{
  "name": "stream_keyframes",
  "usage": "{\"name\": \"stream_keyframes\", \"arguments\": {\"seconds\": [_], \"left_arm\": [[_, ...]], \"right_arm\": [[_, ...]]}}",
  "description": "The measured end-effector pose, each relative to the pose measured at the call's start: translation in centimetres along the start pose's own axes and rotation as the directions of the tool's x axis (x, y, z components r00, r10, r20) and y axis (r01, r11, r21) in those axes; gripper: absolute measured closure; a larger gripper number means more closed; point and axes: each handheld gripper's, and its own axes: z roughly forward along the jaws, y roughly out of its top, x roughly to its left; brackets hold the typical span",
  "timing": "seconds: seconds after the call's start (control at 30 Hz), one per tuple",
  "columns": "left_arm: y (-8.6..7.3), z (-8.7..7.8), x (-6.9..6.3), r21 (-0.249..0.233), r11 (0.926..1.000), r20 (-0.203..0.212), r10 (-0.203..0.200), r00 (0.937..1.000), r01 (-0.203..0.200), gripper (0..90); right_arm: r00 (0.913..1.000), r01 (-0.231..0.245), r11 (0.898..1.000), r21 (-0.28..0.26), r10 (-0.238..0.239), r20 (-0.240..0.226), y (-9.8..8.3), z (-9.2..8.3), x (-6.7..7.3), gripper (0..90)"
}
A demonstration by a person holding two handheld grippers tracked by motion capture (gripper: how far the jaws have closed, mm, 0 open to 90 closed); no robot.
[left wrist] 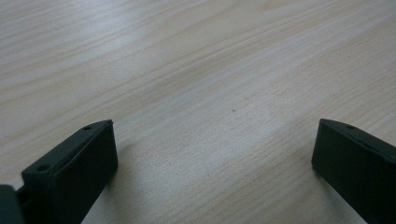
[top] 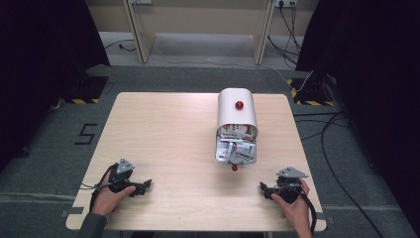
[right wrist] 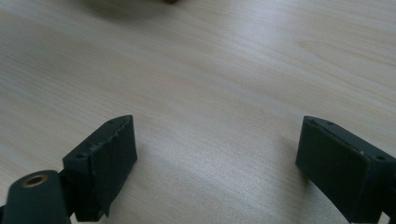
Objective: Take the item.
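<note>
- Pale wood-grain table (top: 163,134) carries everything you are working with, standing on grey carpet with a black "5" (top: 86,134) marked on the floor off its left side.
- Your left hand (top: 110,194) rests near the table's near-left corner, holding the left gripper (top: 144,186) low over the wood, its tips pointing toward the middle of the table.
- From the left gripper view, the jaws stand wide apart with bare wood grain between them — released, nothing grasped.
- Your right hand (top: 293,202) sits near the near-right corner with the right gripper (top: 262,188), tips pointing left across the table.
- From the right gripper view, those jaws are likewise spread wide over bare wood, holding nothing.
- Right of centre lies a white rounded container (top: 236,113) with a small red knob (top: 239,105) on its upper surface; it looks like a bread-bin-shaped box lying with its open end toward you.
- Its mouth shows a jumble of white and red packets (top: 236,145); what they are is too small to tell.
- A second small red knob (top: 234,167) shows at the near edge of that open end, touching or just above the table — which, I cannot tell.
- Both grippers are well apart from the container, one to each side of it and nearer to you.
- Beyond the table, cables (top: 327,134) trail over the carpet at right, and dark curtains hang at both sides.
</note>
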Motion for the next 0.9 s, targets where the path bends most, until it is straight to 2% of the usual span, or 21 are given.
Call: {"name": "stream_keyframes", "arguments": {"seconds": [0.33,0.47,0.63,0.9], "left_arm": [[0.0,0.0,0.0,0.0,1.0,0.0,0.0,1.0,0.0,0.0],[0.0,0.0,0.0,0.0,1.0,0.0,0.0,1.0,0.0,0.0],[0.0,0.0,0.0,0.0,1.0,0.0,0.0,1.0,0.0,0.0],[0.0,0.0,0.0,0.0,1.0,0.0,0.0,1.0,0.0,0.0]], "right_arm": [[0.9996,0.024,1.0,-0.016,-0.025,-0.014,0.0,-0.1,0.3,19.6],[0.9985,0.052,0.998,-0.035,-0.053,-0.014,-0.1,-0.2,0.5,26.0],[0.999,0.044,0.998,-0.055,-0.045,-0.008,0.1,-0.6,0.4,26.0],[0.9986,0.038,0.993,-0.111,-0.042,-0.033,0.7,-1.9,0.5,28.1]]}}
